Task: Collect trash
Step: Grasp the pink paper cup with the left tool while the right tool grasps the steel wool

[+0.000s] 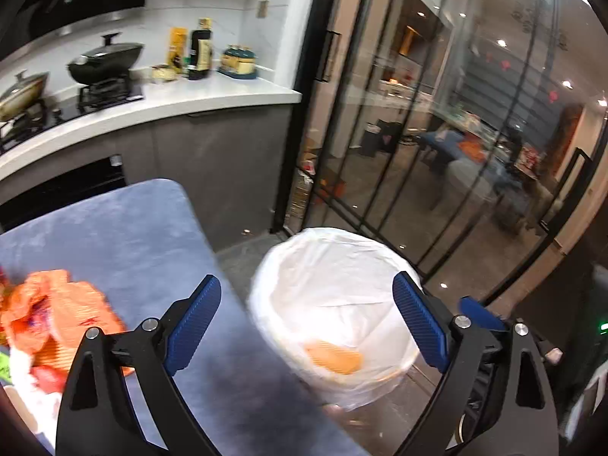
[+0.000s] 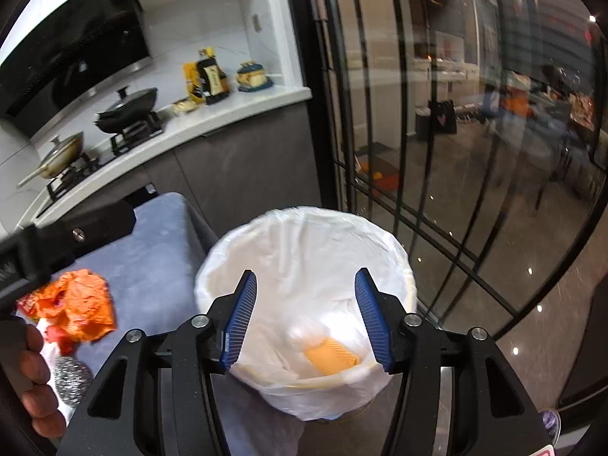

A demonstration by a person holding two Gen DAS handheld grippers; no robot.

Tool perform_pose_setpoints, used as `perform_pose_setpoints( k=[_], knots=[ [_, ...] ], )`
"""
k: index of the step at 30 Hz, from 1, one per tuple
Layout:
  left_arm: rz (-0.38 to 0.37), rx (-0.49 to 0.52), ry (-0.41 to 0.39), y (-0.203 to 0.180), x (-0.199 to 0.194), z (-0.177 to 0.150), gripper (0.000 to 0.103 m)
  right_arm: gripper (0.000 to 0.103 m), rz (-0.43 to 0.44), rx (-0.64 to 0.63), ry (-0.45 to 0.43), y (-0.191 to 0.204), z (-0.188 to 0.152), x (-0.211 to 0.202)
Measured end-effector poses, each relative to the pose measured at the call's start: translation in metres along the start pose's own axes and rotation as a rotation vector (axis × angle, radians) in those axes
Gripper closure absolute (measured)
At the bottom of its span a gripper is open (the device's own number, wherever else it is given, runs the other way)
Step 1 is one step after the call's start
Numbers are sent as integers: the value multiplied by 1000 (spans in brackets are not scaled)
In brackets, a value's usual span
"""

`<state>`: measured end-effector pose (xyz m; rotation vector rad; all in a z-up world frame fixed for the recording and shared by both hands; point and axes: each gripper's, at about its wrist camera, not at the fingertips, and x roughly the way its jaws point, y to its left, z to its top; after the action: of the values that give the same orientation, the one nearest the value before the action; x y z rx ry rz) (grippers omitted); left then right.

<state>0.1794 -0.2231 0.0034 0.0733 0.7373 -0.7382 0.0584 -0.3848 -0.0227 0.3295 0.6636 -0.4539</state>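
With both your left gripper (image 1: 307, 321) and right gripper (image 2: 306, 317) spread wide and empty above the bin (image 2: 408, 266), the orange wrapper (image 2: 81, 304) risked slipping during transfer.

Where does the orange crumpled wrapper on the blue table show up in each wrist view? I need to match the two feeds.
Left wrist: orange crumpled wrapper at the lower left edge, on the blue table, left of the open left gripper.
Right wrist: the wrapper at mid-left, on the table, left of the open right gripper.
Shared landmark: the white-lined trash bin, right of the table in both.
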Motion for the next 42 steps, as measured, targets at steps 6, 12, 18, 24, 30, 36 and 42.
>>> perform_pose_setpoints(
  k=[6,12,18,24,30,36,42],
  knots=[
    [67,-57,-32,37,-35,-8,11,39,66,-48,-41,37,1,-27],
    [226,-106,-35,86,-76,-27,10,31,127,-137,-56,87,-13,-48],
    [408,-176,6,147,-113,-56,10,25,202,-210,-23,138,-37,-58],
    [501,-261,44,200,-141,-90,10,22,268,-259,46,181,-64,-55],
    [539,-394,74,252,-159,-126,10,20,318,-311,139,226,-100,-37],
    [545,-417,82,267,-167,-152,10,19,329,-358,208,261,-128,-15],
    [509,-446,95,275,-156,-155,8,19,311,-382,250,280,-142,8]
  ],
)
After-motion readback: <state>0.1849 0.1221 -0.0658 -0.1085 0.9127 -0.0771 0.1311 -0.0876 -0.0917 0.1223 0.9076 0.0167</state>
